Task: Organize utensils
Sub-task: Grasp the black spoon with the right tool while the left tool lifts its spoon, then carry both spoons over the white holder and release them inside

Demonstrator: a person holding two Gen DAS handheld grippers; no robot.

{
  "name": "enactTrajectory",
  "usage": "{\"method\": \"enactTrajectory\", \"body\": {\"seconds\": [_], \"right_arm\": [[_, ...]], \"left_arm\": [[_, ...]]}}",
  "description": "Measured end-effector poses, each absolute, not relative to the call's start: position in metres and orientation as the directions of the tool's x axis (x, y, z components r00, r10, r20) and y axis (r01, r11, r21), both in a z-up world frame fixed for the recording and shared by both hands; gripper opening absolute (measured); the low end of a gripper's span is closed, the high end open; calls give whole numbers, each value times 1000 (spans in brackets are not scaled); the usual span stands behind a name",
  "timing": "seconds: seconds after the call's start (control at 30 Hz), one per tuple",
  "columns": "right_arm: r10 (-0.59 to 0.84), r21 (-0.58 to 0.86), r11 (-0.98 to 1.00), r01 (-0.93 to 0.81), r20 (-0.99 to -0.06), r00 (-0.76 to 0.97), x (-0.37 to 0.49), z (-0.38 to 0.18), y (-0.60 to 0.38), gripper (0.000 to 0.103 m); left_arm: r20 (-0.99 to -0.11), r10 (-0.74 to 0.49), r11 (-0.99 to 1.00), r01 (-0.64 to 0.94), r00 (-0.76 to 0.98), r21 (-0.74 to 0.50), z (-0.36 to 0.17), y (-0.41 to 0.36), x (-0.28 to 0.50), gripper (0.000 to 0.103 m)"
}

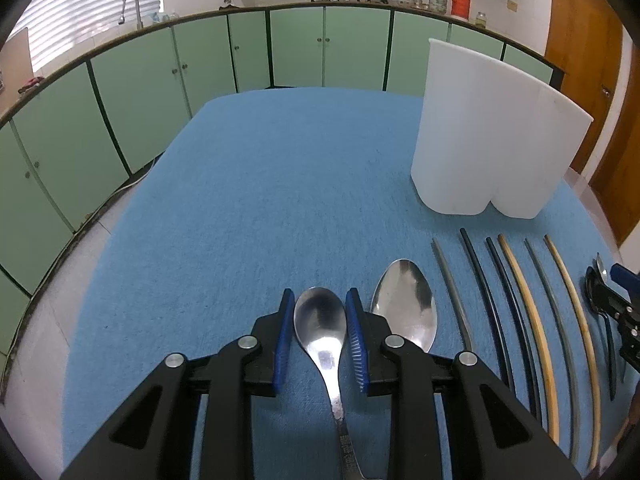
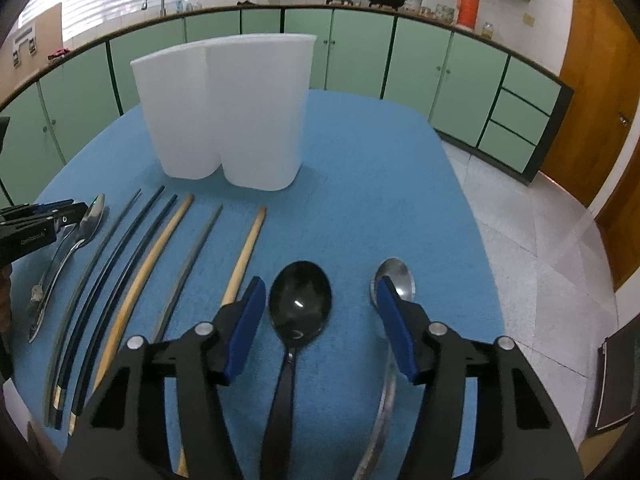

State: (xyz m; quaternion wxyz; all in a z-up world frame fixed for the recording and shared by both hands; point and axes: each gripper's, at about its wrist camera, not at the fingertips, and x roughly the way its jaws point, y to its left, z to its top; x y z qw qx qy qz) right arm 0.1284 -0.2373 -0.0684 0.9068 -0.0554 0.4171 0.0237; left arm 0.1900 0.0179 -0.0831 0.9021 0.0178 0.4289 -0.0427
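Observation:
A small steel spoon (image 1: 320, 328) lies on the blue mat (image 1: 260, 200). My left gripper (image 1: 320, 294) has its blue pads against both sides of the bowl, and the handle runs back between the fingers. A larger steel spoon (image 1: 406, 304) lies just right of it. In the right wrist view, my right gripper (image 2: 318, 284) stands open around a black spoon (image 2: 300, 300), with a gap on each side. Its right finger partly covers another steel spoon (image 2: 394, 276). Several chopsticks (image 2: 160, 264) lie in a row between the two grippers. The white two-compartment holder (image 2: 228, 120) stands upright behind them.
The mat's right edge drops to a tiled floor (image 2: 540, 260). Green cabinets (image 1: 296, 48) run along the back under a counter with pots. A wooden door (image 2: 592, 100) is at the right. Bare mat stretches left of the holder (image 1: 492, 136).

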Motion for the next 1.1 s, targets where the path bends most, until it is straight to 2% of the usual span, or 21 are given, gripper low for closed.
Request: {"method": "enactTrajectory", "body": {"seconds": [0.13,0.23,0.5,0.83,1.1], "right_arm": [[-25,-111,989,-97,-775,631,133,-75,-231,52],[-22,-105,989,-105,-802,597,138,-80,-229,33],[39,-47,992,-116,-767,640,126,-60,-232,32],[107,6,992,-130,-608,786,93,-6,-238,31],[107,11,993,-120,-529,842,100,24,-248,31]], "left_arm": [[-765,-64,996,90,641,-8,-80,20,189,26],[-750,-74,995,98,658,-12,-76,22,182,26],[-690,-131,991,116,712,-69,-56,35,164,26],[-545,-181,983,141,819,-115,-16,47,136,26],[-456,-202,979,161,867,-128,13,44,133,25]]}}
